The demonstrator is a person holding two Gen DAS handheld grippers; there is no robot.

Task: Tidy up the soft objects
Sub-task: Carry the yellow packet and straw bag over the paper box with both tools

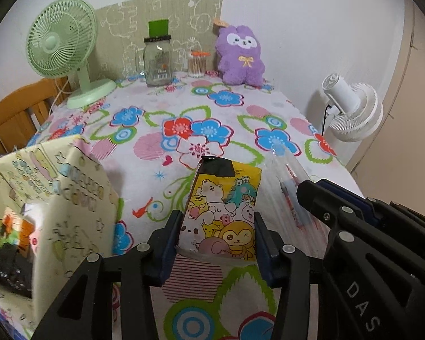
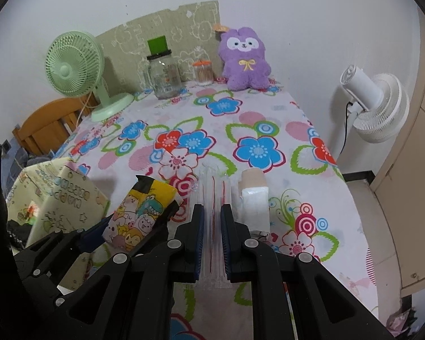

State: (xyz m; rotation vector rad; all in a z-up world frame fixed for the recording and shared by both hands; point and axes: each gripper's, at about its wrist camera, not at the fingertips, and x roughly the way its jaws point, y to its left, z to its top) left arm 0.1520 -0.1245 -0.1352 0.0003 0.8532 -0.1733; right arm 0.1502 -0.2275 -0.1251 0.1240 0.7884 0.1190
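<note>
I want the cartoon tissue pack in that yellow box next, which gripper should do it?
Left. The left hand-held gripper already brackets the tissue pack, and the yellow box sits on its side. The right hand-held gripper is closed on the clear straw packet.

A yellow tissue pack (image 1: 222,212) printed with cartoon animals, black strip at its far end, stands tilted off the flowered cloth; beside it on the right a clear sleeve of straws (image 2: 214,226) with red stripes points away; a cream patterned fabric box (image 1: 56,198) sits left, open-topped
</note>
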